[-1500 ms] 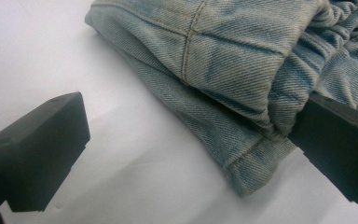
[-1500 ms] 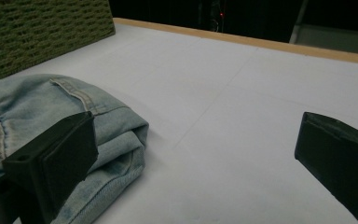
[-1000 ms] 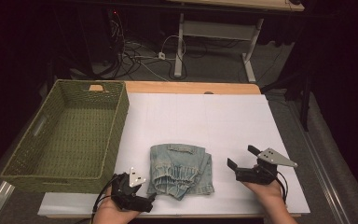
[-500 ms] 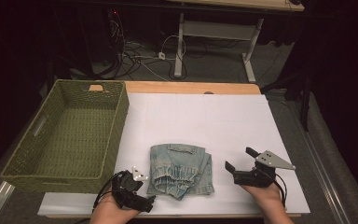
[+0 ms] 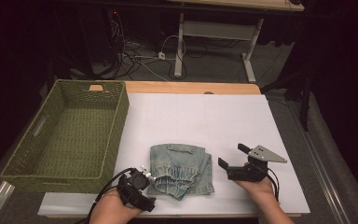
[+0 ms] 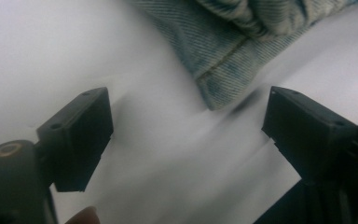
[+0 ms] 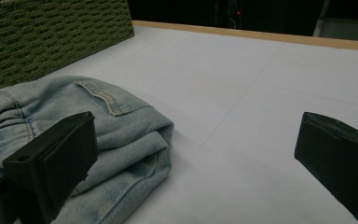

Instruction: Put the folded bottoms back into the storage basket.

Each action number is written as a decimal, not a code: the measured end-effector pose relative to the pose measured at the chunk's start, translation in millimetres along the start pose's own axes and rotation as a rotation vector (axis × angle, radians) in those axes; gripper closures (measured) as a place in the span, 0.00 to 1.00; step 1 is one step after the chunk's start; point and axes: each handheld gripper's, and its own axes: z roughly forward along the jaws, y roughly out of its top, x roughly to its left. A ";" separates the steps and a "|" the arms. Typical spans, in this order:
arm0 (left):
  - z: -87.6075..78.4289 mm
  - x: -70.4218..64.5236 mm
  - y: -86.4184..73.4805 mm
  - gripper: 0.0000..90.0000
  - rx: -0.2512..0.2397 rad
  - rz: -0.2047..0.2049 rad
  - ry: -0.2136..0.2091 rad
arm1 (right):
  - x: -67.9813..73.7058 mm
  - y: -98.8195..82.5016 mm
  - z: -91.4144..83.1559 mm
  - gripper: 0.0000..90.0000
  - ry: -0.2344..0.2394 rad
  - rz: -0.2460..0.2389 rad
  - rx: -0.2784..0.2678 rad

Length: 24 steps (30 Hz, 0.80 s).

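while l gripper (image 6: 186, 135) fingers narrow, r gripper (image 7: 193, 163) wide; both empty near unlabelled jeans (image 5: 181, 167).

One garment, one basket, two hand-held grippers, one worktop.

A single folded pair of denim jeans (image 5: 182, 169) lies between the two tools: just right of the left hand-held gripper (image 5: 142, 175) and a little way left of the right hand-held gripper (image 5: 233, 156). One green woven basket (image 5: 116, 121) stands just left of and beyond the left hand-held gripper, well apart from the right one. Each hand-held gripper has two black jaws, four in all, and each sits in one of the person's two hands. One white worktop (image 5: 205, 116) lies under both of them.
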 end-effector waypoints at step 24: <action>-0.2 -4.0 44.2 0.63 0.177 0.106 -0.067 | 5.4 0.3 4.0 0.17 0.047 0.023 0.065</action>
